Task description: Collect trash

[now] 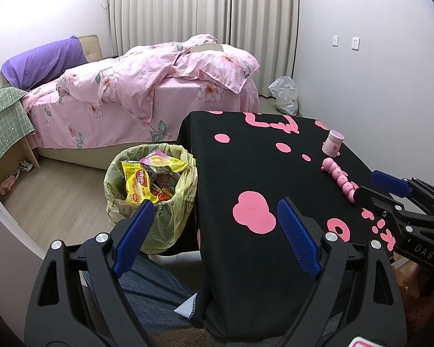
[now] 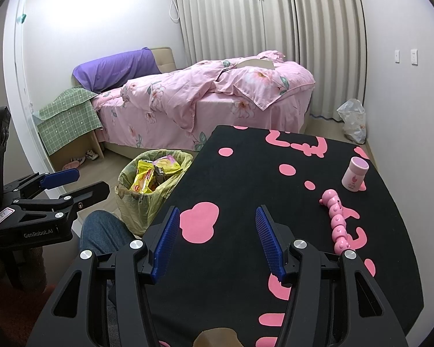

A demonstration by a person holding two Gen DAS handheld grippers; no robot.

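Note:
A trash bin (image 1: 159,202) lined with a yellow-green bag stands on the floor left of the table; it also shows in the right wrist view (image 2: 147,202). Snack wrappers (image 1: 143,180) fill it, yellow and purple ones on top (image 2: 150,175). My left gripper (image 1: 215,212) is open and empty, above the table's left edge, its left finger over the bin. My right gripper (image 2: 215,219) is open and empty above the black table (image 2: 246,190). Each gripper shows in the other's view: the right (image 1: 370,183) and the left (image 2: 86,180).
A pink jar (image 2: 355,177) and a pink caterpillar toy (image 2: 337,222) sit on the black cloth with pink shapes (image 1: 246,173). A bed with pink bedding (image 1: 159,92) stands behind. A white plastic bag (image 1: 285,94) lies in the far corner. The person's knee (image 1: 147,283) is below.

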